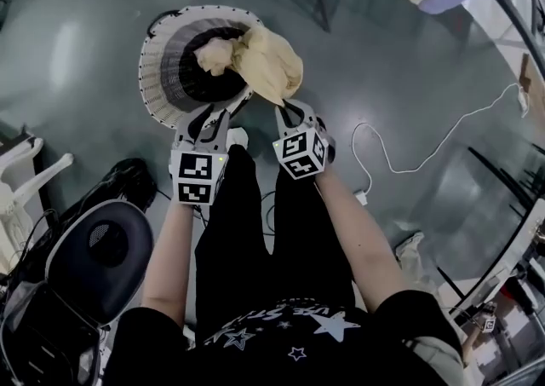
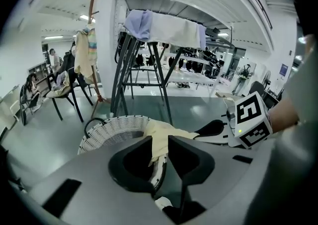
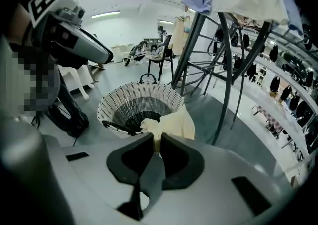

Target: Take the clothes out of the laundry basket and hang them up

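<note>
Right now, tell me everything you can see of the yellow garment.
The yellow garment is pale, soft, crumpled cloth, bunched in folds. It hangs over the right rim of the white woven laundry basket, one wad above its dark inside. The left gripper and right gripper each pinch a lower edge between shut jaws.

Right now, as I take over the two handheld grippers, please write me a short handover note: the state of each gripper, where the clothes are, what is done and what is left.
Left gripper: shut on the pale yellow cloth garment.
Right gripper: shut on the same garment, close beside the left one.
Garment: bunched, held up over one side of the round white woven laundry basket.
Dark metal drying rack: beyond the basket, with pale clothes draped on top.
Done: garment gripped and raised.
Left: carry it to the rack and hang it. Whether more clothes lie in the basket, I cannot tell.
</note>
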Demonstrator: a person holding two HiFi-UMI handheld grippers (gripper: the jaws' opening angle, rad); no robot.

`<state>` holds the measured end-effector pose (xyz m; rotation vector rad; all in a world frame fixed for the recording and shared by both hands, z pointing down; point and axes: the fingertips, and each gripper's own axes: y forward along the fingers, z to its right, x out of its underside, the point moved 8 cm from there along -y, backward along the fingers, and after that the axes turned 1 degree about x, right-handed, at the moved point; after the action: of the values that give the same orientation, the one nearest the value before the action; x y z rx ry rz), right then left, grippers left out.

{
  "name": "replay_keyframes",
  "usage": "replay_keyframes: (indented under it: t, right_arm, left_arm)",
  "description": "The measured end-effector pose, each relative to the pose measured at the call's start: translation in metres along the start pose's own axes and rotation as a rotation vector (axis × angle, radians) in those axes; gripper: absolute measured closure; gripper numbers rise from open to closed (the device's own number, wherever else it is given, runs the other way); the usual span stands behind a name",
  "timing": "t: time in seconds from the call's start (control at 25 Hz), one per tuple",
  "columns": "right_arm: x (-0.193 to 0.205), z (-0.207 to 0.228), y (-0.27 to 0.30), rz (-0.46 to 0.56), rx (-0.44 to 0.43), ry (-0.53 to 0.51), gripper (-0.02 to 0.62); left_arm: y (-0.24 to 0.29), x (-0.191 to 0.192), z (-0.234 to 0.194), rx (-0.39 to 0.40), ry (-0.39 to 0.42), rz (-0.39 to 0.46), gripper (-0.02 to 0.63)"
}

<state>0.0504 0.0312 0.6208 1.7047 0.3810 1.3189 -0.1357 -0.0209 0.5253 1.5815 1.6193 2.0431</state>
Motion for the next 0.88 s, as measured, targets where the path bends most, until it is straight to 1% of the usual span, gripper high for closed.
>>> replay_keyframes:
  t: [0.12,0.24,0.32,0.4,0.56,0.72,0.8,0.88]
  right_arm:
    - [-0.011,-0.005,-0.018,0.006,-0.018,-0.046,0.543]
    - [-0.008,-0.014,-0.032,0.001,-0.032,-0.094,0.543]
    - [-0.002,-0.017,-0.038,-0.004,-0.032,-0.095,0.543]
    - [0.006,-0.02,-0.042,-0.006,-0.03,-0.075,0.543]
    - [0.026,-0.025,-0.038,0.003,-0.025,-0.024,0.543]
    - [0.05,-0.034,-0.028,0.014,-0.018,0.024,0.545]
    - [0.063,-0.041,-0.023,0.019,-0.022,0.025,0.545]
    - [0.076,-0.047,-0.017,0.025,-0.031,0.013,0.545]
  left_arm:
    - [-0.01,-0.01,0.0,-0.006,0.012,0.009,0.491]
    - [-0.011,-0.017,0.002,-0.004,0.035,0.005,0.491]
    - [-0.004,-0.022,0.005,0.008,0.067,-0.004,0.491]
    - [0.005,-0.025,0.01,0.029,0.112,-0.018,0.491]
    - [0.041,-0.027,0.024,0.096,0.228,-0.065,0.491]
    - [0.093,-0.027,0.042,0.196,0.382,-0.156,0.483]
    - [0.118,-0.032,0.052,0.236,0.457,-0.193,0.476]
    - [0.144,-0.039,0.062,0.268,0.528,-0.212,0.474]
